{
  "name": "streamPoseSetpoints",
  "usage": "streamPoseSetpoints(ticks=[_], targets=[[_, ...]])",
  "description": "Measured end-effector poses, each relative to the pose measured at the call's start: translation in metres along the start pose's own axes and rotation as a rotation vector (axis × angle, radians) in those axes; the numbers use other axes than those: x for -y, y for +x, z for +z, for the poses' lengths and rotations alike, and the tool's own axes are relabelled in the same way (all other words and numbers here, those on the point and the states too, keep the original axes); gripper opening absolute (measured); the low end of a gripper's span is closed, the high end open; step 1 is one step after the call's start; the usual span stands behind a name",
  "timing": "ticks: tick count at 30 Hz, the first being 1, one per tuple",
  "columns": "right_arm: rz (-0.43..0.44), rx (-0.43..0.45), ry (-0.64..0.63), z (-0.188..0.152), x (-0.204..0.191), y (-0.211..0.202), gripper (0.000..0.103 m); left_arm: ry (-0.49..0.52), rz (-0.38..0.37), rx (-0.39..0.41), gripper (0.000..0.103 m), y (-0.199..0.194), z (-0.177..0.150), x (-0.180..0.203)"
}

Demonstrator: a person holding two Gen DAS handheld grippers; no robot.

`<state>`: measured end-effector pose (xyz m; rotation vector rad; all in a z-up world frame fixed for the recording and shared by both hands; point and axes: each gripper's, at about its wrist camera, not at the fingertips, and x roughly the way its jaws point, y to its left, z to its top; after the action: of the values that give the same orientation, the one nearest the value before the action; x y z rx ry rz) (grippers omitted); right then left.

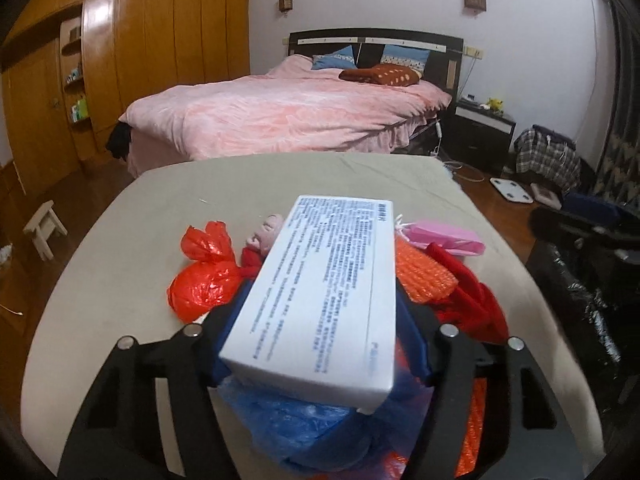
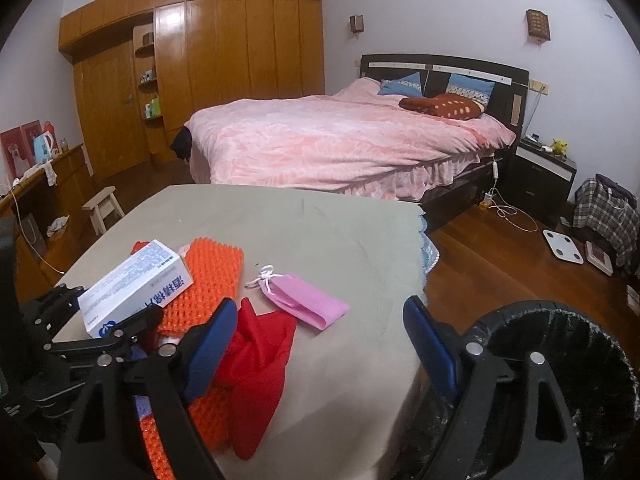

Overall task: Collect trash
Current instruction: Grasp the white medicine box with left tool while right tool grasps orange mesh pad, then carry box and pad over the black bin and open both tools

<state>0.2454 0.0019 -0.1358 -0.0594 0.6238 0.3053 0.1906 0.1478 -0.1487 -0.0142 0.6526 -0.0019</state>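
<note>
A white printed box (image 1: 316, 296) sits between the blue pads of my left gripper (image 1: 320, 360), which is shut on it; in the right wrist view the box (image 2: 136, 288) tilts up over the pile. Under it lie a blue plastic bag (image 1: 304, 428), a knotted red plastic bag (image 1: 204, 276), orange foam mesh (image 2: 212, 280), a red cloth (image 2: 256, 364) and a pink drawstring pouch (image 2: 304, 300), all on the beige-covered table (image 2: 320, 220). My right gripper (image 2: 320, 344) is open above the table's near right part, its left finger beside the red cloth, nothing between the jaws.
A black-lined trash bin (image 2: 560, 360) stands just off the table's right edge. Beyond the table are a pink-covered bed (image 2: 340, 148), a small white stool (image 2: 104, 208), a wooden wardrobe (image 2: 224, 64), a floor scale (image 2: 564, 244) and a checked bag (image 2: 604, 208).
</note>
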Motion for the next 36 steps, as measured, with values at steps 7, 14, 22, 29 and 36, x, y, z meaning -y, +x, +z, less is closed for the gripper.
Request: streamPoseSetpoints(ticks=[7,14,22,29,36], targets=[[0.026,-0.003,-0.011,0.003,-0.011,0.005,0.083,-0.051,0.029,0.072,0.053,-0.023,0.005,-0.009],[0.109,0.0,-0.028,0.01,-0.042,0.017,0.077,-0.081,0.133,0.09,0.053,-0.042,0.009,-0.033],[0.17,-0.057,-0.083,0.004,-0.081,0.047,0.067,-0.096,0.174,0.091,0.053,-0.047,0.008,-0.054],[0.232,-0.149,-0.073,-0.009,-0.08,0.069,0.024,-0.117,0.165,0.088,0.054,-0.048,0.004,-0.059],[0.293,-0.086,-0.045,0.002,-0.072,0.044,0.011,-0.113,0.162,0.102,0.054,-0.053,0.006,-0.052]])
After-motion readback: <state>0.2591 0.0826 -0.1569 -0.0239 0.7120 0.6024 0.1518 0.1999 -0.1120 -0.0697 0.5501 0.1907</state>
